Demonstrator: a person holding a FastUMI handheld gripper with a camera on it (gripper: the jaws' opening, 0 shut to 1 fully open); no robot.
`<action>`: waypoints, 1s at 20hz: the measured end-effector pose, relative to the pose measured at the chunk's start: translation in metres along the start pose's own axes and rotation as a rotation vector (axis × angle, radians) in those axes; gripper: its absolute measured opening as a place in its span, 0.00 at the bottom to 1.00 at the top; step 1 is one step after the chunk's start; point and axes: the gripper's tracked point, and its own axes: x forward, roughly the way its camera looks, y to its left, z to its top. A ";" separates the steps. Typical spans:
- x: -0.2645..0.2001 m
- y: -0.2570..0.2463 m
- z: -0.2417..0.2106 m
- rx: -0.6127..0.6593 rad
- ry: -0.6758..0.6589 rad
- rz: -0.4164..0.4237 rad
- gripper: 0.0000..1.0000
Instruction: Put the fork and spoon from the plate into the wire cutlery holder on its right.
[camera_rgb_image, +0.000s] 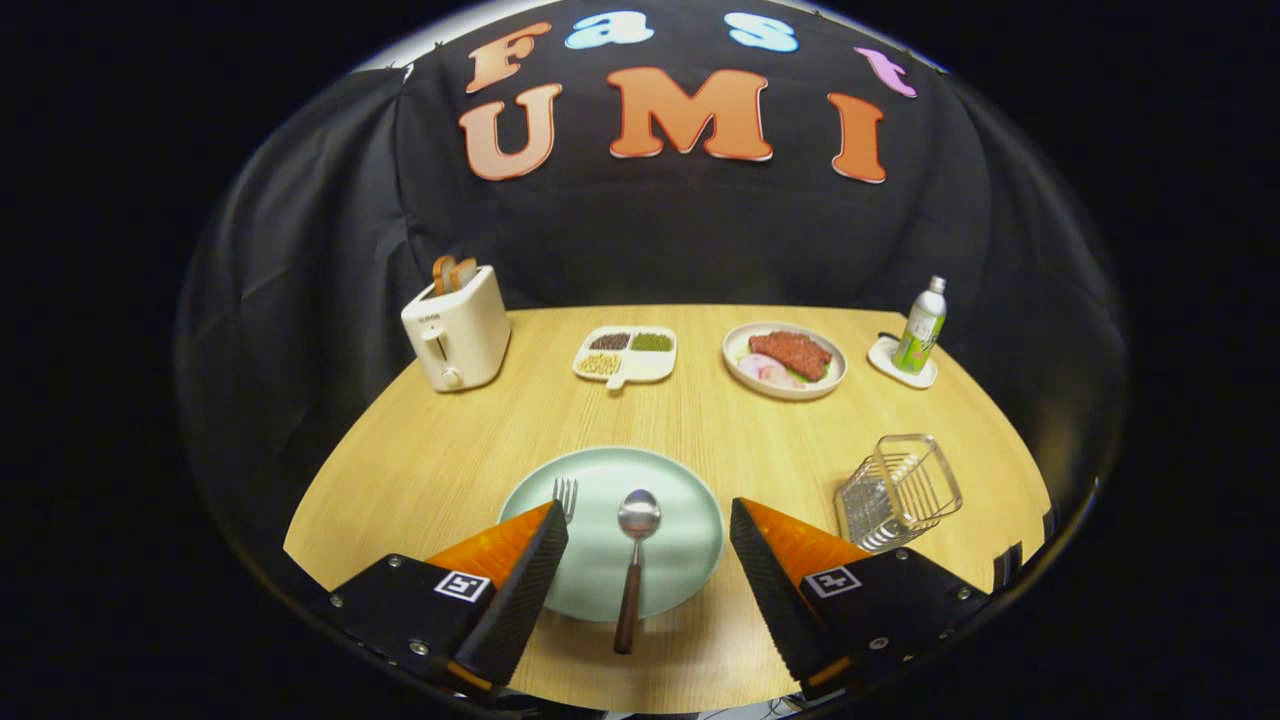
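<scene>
Table (450, 460): light wood with fine straight grain; plate (680, 560): plain pale mint green; spoon (634, 560): silver bowl, dark reddish-brown handle; fork (565, 494): silver tines; wire cutlery holder (898, 490): pale silvery wire. Toaster (457, 328): cream, with golden-brown toast (452, 272) in its slots; divided dish (625, 355): white, holding dark brown, green and tan fillings. Second plate (785, 360): off-white, with red-brown and pale pink food; bottle (921, 326): green and white, silver cap, on a white coaster (890, 358); gripper (648, 535) fingers, spread apart, each carry a black-and-white square marker.

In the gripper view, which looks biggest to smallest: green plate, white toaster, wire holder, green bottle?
1. Pale green round plate, nearest the open gripper.
2. White toaster and wire cutlery holder: alike, unranked.
3. Green bottle, though farthest.
</scene>
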 end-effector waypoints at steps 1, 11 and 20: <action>0.005 0.001 -0.006 -0.009 0.021 -0.001 0.98; 0.035 0.007 -0.056 -0.097 0.139 -0.012 0.82; 0.051 0.009 -0.087 -0.110 0.204 -0.019 0.40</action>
